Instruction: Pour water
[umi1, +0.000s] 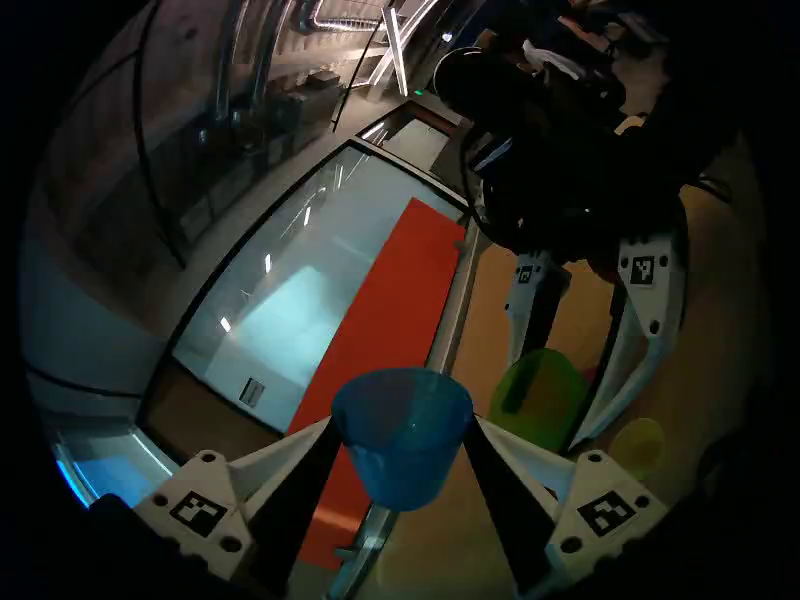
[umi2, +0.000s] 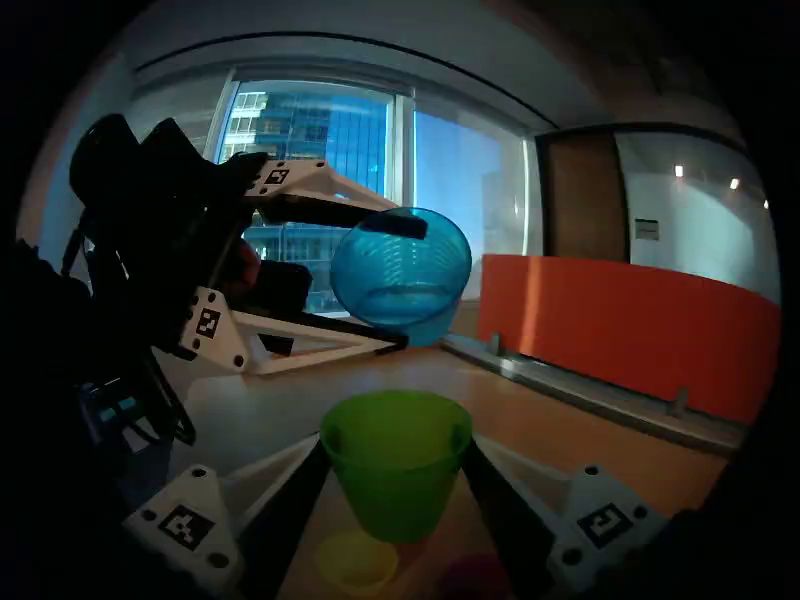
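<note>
My left gripper is shut on a blue cup. In the right gripper view the blue cup lies tipped on its side, mouth toward the camera, with the left gripper clamped above and below it. It hangs just above and behind the green cup, which stands upright in my shut right gripper. The left gripper view has the green cup to the right, between the right gripper's white fingers. Whether either cup holds water I cannot tell.
A wooden table lies below both cups. A small yellow cup and something magenta sit on it under the green cup; the yellow cup is also at lower right. An orange partition and windows stand beyond.
</note>
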